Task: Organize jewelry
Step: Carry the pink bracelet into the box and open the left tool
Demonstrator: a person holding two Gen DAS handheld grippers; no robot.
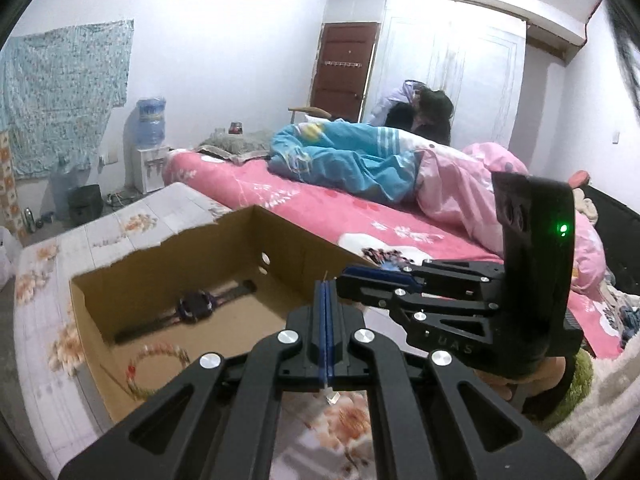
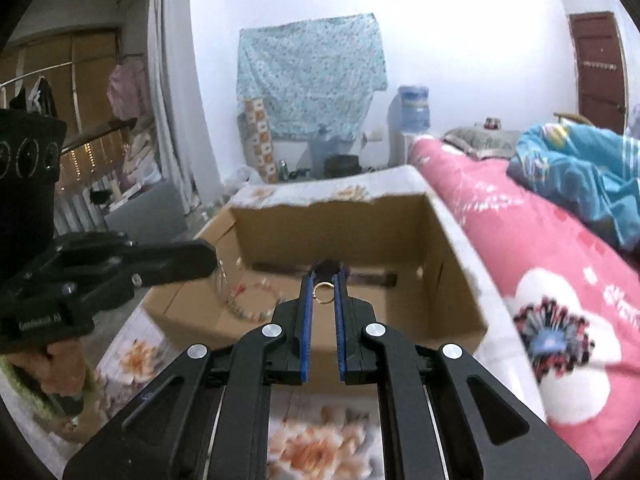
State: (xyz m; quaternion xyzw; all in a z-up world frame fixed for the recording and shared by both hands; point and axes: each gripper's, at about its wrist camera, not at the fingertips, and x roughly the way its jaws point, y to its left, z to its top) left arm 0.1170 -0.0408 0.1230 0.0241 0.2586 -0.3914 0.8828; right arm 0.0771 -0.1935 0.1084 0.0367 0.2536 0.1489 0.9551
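At centre frame the right gripper (image 2: 323, 294) pinched a thin gold ring (image 2: 323, 293), light, hard and slippery, by its rim above the cardboard box (image 2: 448, 280), while the left gripper (image 1: 327, 292) held its jaws together on something tiny I could not make out

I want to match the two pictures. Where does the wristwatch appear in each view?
Left wrist view: the wristwatch lies flat on the floor of the cardboard box, left of centre, beyond the bead bracelet.
Right wrist view: the wristwatch is at the centre, at the box's far wall, mostly hidden behind the right gripper holding a gold ring.
Shared landmark: the water dispenser bottle at the wall.
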